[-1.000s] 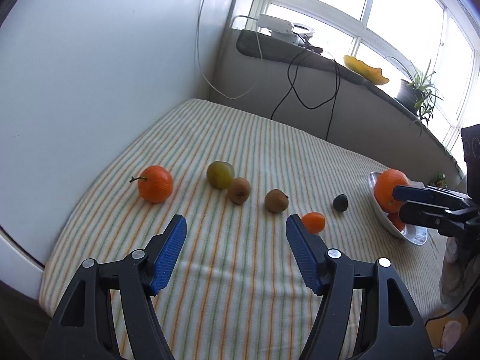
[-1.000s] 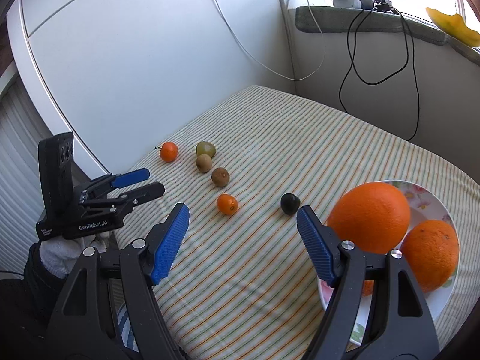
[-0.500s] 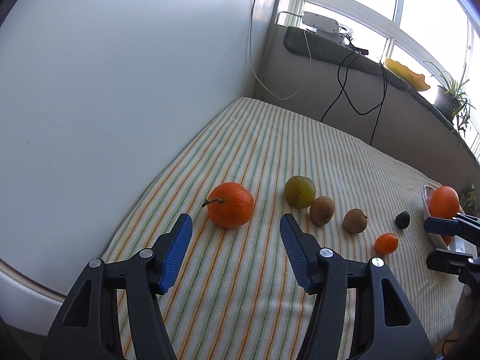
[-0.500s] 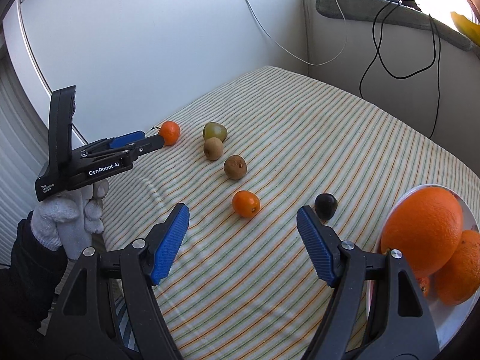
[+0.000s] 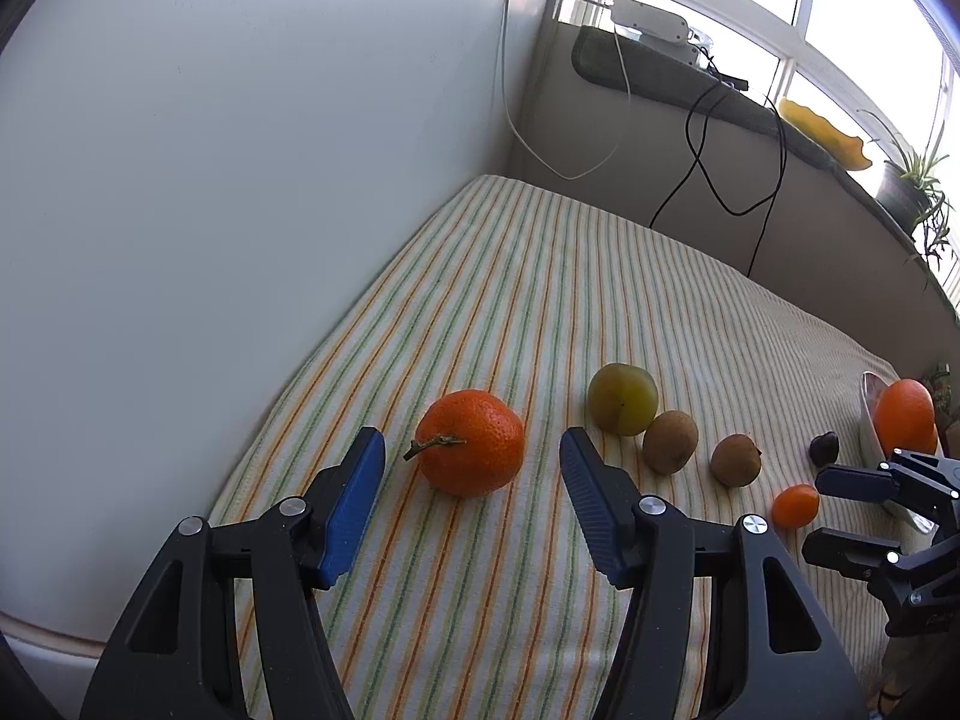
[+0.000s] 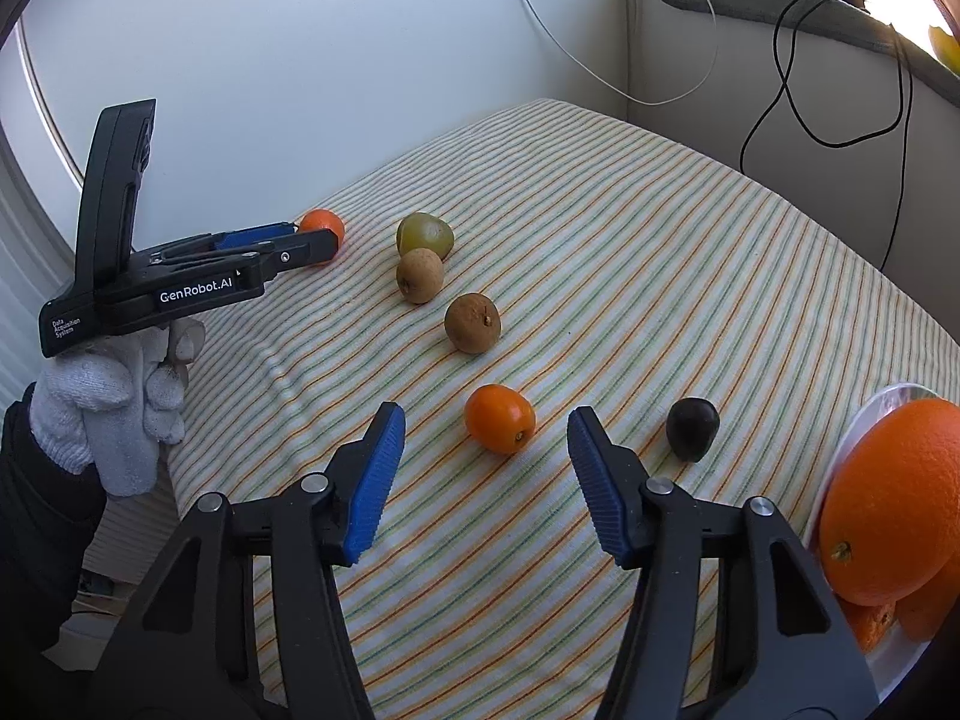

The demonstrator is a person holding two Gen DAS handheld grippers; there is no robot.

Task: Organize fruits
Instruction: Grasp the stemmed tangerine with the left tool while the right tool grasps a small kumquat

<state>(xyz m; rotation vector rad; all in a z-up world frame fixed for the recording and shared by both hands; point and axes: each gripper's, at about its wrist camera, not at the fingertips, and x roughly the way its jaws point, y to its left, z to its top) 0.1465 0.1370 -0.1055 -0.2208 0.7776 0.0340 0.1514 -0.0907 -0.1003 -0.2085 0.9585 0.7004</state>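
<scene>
One gloved hand (image 6: 114, 414), right view only

I read this as a home: striped tablecloth (image 5: 540, 312), sunlit window (image 5: 840, 18), potted plant (image 5: 918, 180) on the sill, trailing cables (image 6: 798, 90).

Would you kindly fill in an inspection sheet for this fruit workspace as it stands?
Surface: striped cloth, wrinkled near the gloved hand.
Job's things: stemmed mandarin, green plum, two brown fruits, small orange fruit, dark fruit loose on the cloth; big orange on the plate.
Clutter: nothing seen.
Grippers: left gripper open, mandarin just ahead, untouched; right gripper open, jaws just closing around the small orange fruit, no contact.
Cables: white cable and black cable hang off the sill.
Surroundings: white wall, window sill, potted plant.
</scene>
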